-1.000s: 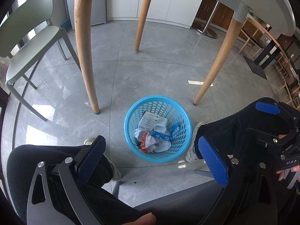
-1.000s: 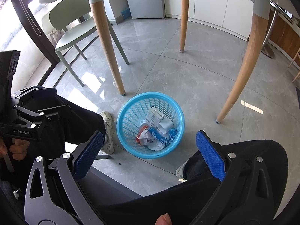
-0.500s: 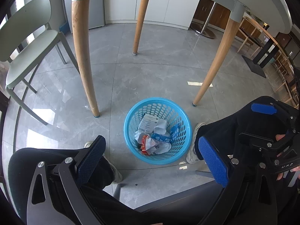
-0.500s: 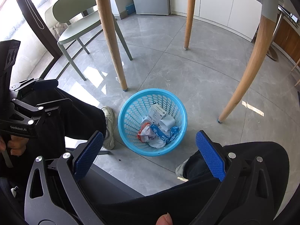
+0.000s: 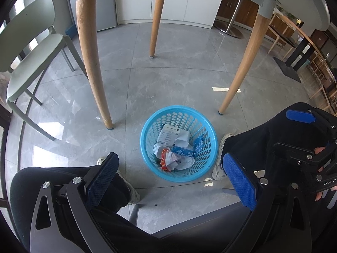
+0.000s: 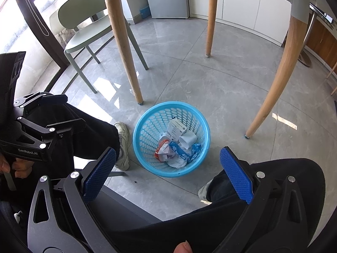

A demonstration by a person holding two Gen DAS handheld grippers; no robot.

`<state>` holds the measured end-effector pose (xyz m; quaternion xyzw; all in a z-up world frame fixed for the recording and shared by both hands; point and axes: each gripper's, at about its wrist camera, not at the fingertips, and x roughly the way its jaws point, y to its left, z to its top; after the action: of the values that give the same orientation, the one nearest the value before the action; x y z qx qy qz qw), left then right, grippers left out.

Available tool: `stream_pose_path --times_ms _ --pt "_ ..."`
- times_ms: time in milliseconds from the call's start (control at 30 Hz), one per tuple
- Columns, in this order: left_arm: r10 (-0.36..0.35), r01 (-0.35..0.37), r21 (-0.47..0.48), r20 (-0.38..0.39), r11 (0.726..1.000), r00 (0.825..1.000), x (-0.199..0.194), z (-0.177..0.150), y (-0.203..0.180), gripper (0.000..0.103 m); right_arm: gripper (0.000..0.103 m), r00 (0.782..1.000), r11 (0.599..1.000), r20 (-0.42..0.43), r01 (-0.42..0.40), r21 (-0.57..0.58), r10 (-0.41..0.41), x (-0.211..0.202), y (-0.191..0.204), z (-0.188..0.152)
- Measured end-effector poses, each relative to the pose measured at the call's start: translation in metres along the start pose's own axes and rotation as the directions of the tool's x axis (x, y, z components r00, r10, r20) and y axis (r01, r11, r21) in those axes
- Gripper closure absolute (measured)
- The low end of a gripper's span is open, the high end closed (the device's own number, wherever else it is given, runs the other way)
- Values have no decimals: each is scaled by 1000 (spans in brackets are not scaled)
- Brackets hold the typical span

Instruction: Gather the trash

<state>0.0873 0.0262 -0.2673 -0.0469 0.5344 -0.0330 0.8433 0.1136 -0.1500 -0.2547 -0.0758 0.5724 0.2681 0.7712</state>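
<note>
A: Against the earlier frames, both cameras have pulled back from the basket; more of the wooden table legs shows. The trash hasn't shifted.

B: Noted. Basket: round, blue perforated plastic, on glossy grey floor tiles between the person's white shoes.

A: Contents: a white printed carton, a paper cup, crumpled blue-and-red wrappers.

B: Left gripper and right gripper: jaws spread wide, empty, above the basket.
</note>
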Motion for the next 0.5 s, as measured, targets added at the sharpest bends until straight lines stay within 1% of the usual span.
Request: stream_pose_path --times_ms 367,433,500 --pt "3 -3 13 -12 1000 1000 2 0 0 6 8 1000 1000 -3 -7 13 7 1 -4 -1" --pt "3 -3 26 -18 1000 1000 3 -1 -2 6 8 1000 1000 -2 -8 16 8 1 -4 -1" --pt "1 0 43 -3 999 1000 0 -1 -5 6 8 1000 1000 -2 -9 17 9 0 -4 -1"
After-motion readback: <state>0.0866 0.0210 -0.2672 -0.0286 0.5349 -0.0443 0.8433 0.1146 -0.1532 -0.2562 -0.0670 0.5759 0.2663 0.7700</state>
